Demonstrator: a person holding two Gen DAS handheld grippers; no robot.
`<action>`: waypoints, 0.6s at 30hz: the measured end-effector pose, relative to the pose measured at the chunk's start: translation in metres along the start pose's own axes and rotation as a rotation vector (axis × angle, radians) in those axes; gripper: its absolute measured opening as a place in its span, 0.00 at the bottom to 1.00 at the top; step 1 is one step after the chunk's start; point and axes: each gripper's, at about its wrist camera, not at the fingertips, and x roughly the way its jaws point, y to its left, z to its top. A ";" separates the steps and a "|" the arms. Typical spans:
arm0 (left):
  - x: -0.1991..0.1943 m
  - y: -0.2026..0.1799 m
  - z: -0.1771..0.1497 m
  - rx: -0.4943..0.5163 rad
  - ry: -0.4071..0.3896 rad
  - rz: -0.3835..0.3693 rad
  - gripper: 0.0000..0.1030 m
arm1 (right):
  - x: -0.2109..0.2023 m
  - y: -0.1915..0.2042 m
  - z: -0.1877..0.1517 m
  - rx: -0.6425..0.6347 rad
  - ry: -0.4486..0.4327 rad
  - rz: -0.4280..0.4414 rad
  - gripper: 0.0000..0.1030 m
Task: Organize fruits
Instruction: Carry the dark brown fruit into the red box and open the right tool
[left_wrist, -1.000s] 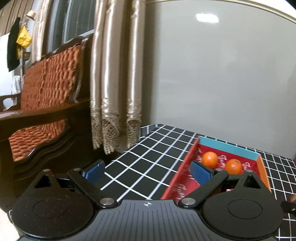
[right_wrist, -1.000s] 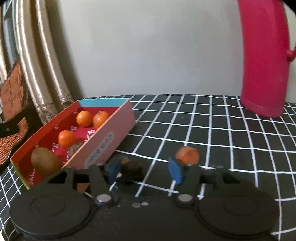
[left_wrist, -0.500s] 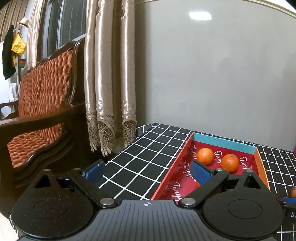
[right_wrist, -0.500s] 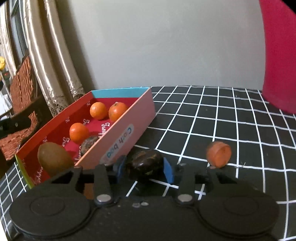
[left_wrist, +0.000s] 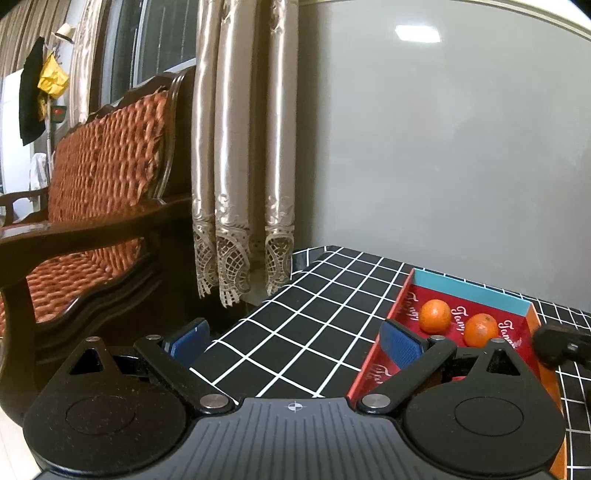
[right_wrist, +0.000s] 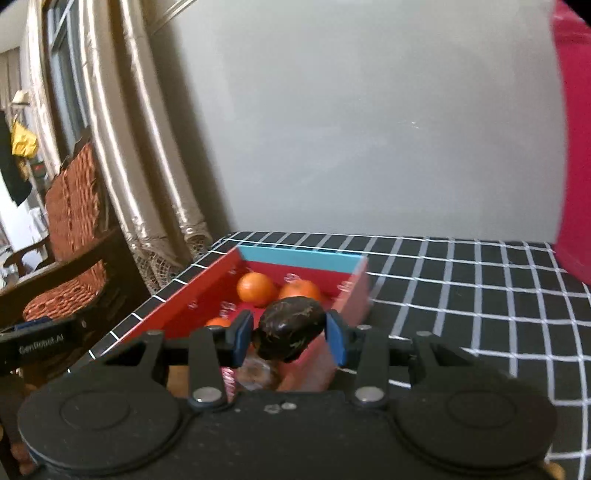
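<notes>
Your right tongs (right_wrist: 289, 334) have just closed on a dark brown, glossy oval fruit (right_wrist: 290, 328), both blue pads pressing its sides, held in the air above the near end of the red cardboard tray with a blue end wall (right_wrist: 299, 258). Two round orange tangerines (right_wrist: 256, 288) lie at the tray's far end. Your left tongs (left_wrist: 295, 338) stand wide open, holding nothing, over the black white-gridded table (left_wrist: 295, 332) beside the tray.
</notes>
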 end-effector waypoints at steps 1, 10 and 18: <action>0.001 0.002 0.000 -0.001 0.001 0.002 0.95 | 0.006 0.004 0.002 -0.009 0.008 0.002 0.40; 0.006 0.015 0.002 -0.031 0.009 0.004 0.95 | 0.056 0.026 0.002 -0.047 0.095 -0.039 0.40; 0.003 0.008 0.002 -0.017 0.003 -0.009 0.95 | 0.052 0.025 -0.002 -0.036 0.095 -0.030 0.43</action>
